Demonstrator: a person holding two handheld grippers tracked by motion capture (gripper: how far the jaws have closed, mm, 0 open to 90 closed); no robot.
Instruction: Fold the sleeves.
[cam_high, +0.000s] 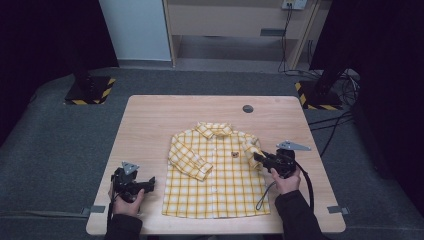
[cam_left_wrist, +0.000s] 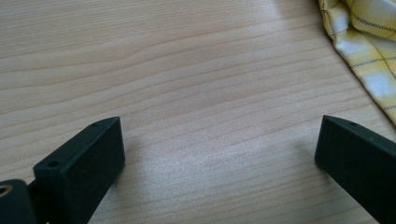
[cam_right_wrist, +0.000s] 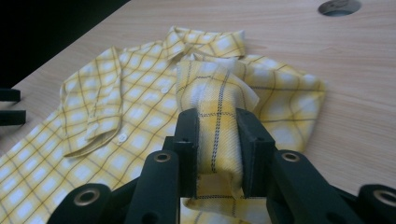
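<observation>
A small yellow-and-white checked shirt (cam_high: 215, 172) lies front up in the middle of the wooden table (cam_high: 150, 120), collar toward the far edge. Its left sleeve (cam_high: 187, 160) is folded across the chest. My right gripper (cam_high: 258, 158) is shut on the other sleeve's cuff (cam_right_wrist: 217, 135), which bulges between the two pads and is lifted over the shirt's right side. My left gripper (cam_high: 150, 183) rests open over bare wood near the shirt's lower left corner; in the left gripper view the hem (cam_left_wrist: 369, 51) sits at the top right, beyond the spread jaws.
A round grey cable grommet (cam_high: 248, 108) sits in the table near the far edge. Black stands with yellow-striped bases (cam_high: 90, 91) flank the table on the grey floor. A cable (cam_high: 265, 192) trails from the right gripper over the shirt's right edge.
</observation>
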